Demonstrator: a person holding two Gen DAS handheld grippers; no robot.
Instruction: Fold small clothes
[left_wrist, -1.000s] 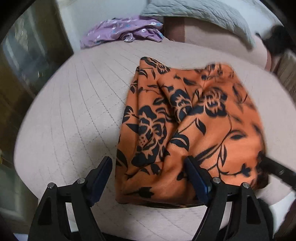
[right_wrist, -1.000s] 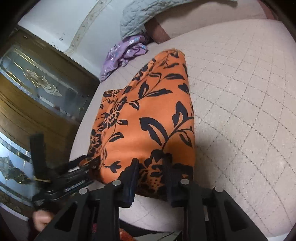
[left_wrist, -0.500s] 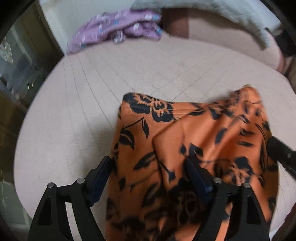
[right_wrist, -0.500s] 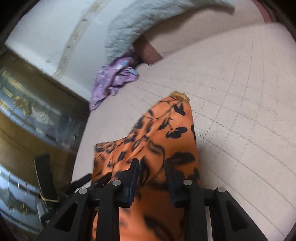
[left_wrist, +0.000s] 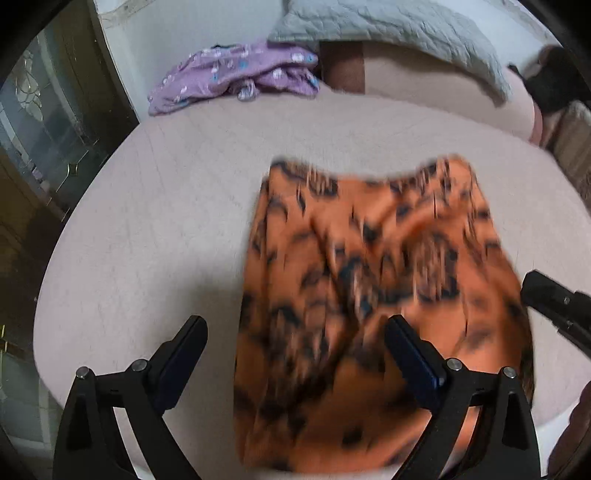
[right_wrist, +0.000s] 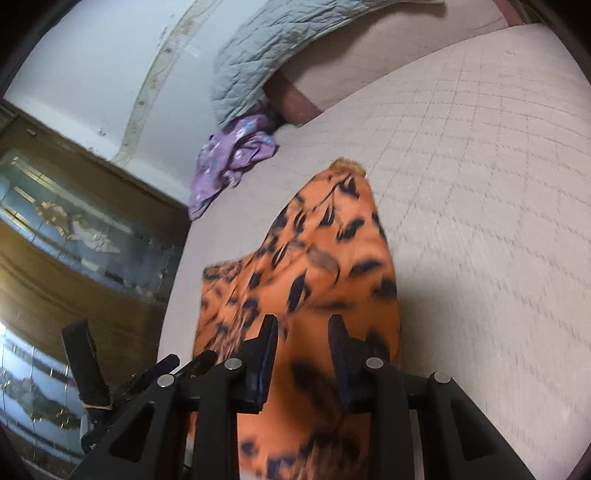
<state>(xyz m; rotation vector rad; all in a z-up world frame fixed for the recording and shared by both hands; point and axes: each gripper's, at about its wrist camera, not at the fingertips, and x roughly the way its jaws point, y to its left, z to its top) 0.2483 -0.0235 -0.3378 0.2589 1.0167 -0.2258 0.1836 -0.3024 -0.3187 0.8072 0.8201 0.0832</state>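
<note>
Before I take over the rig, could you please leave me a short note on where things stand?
Left tool: open wide, its jaws have just been opening; the orange floral garment lies partly between the fingers, ungripped.
Right tool: jaws narrow, with the garment's near edge between them; I cannot confirm that the pads press on it.
Things: the orange garment is on the quilted bed, creased and blurred by motion. The purple garment lies crumpled at the far edge.
Done: hard to judge; the orange piece is not neatly folded.
Left: finish it, then fold the purple one.

Left tongs (left_wrist: 295, 350) just opened wider, orange floral cloth (left_wrist: 369, 295) now lifted, blurred
</note>
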